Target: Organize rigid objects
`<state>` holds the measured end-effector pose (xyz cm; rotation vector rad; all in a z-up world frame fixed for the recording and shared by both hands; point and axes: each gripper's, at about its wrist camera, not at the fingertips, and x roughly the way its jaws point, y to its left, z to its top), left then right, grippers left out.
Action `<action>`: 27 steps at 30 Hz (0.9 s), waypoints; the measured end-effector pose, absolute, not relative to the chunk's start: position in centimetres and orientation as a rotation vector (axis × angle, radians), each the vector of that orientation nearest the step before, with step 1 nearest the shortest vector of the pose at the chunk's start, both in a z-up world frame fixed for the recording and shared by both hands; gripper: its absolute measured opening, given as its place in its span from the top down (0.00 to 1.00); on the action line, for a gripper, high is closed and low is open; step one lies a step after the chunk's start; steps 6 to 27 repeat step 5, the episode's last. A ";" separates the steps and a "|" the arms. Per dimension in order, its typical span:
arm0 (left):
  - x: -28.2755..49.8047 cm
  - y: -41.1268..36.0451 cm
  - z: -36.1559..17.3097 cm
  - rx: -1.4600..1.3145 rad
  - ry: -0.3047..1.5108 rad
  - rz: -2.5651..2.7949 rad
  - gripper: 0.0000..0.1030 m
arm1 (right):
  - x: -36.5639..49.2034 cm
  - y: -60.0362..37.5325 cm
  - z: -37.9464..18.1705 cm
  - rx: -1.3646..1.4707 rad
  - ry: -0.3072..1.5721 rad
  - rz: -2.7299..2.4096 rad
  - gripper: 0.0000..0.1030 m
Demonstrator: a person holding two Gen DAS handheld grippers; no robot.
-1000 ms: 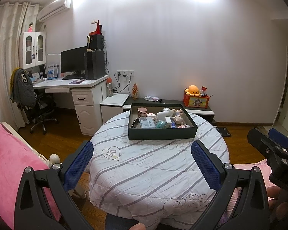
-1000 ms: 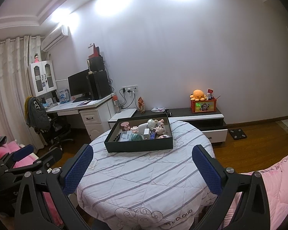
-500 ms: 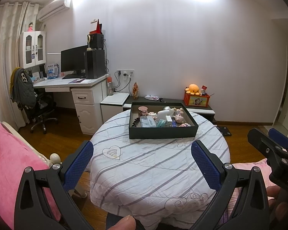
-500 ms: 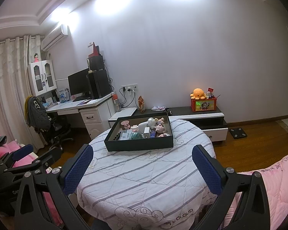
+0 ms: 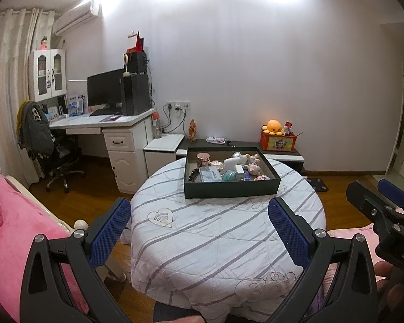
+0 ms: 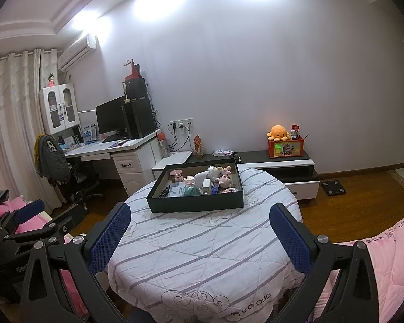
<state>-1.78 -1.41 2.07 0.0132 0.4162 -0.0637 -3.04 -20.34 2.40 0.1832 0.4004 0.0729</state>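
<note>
A dark open box (image 5: 230,189) (image 6: 196,203) sits on the far half of a round table with a striped white cloth (image 5: 223,231) (image 6: 202,245). Inside it lie several small items: a pink jar (image 5: 203,158), a white device (image 5: 231,163), a grey case (image 5: 211,174), small plush pigs (image 6: 225,179). My left gripper (image 5: 199,223) hangs open over the table's near side, well short of the box. My right gripper (image 6: 200,228) is open too, at the same distance. Nothing is between either pair of fingers.
A pink bed (image 5: 10,226) lies at the left and pink bedding (image 6: 377,263) at the right. Behind the table stand a white desk (image 5: 105,123) with a monitor, an office chair (image 5: 56,156) and a low cabinet (image 6: 280,161) carrying an orange plush toy.
Both views have shifted only slightly; the box sits a touch farther right in the left wrist view. Both grippers stay open and empty.
</note>
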 end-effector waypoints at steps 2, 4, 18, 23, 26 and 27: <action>-2.0 -1.3 2.2 0.009 0.410 -0.069 0.00 | -3.0 -20.3 2.5 0.184 0.400 0.074 0.00; -2.1 -1.2 2.3 0.005 0.403 -0.069 0.00 | -3.0 -20.3 2.5 0.183 0.400 0.072 0.00; -2.0 -1.2 2.4 0.004 0.403 -0.067 0.00 | -3.0 -20.2 2.5 0.184 0.400 0.073 0.00; -2.0 -1.2 2.4 0.004 0.403 -0.067 0.00 | -3.0 -20.2 2.5 0.184 0.400 0.073 0.00; -2.0 -1.2 2.4 0.004 0.403 -0.067 0.00 | -3.0 -20.2 2.5 0.184 0.400 0.073 0.00; -2.0 -1.2 2.4 0.004 0.403 -0.067 0.00 | -3.0 -20.2 2.5 0.184 0.400 0.073 0.00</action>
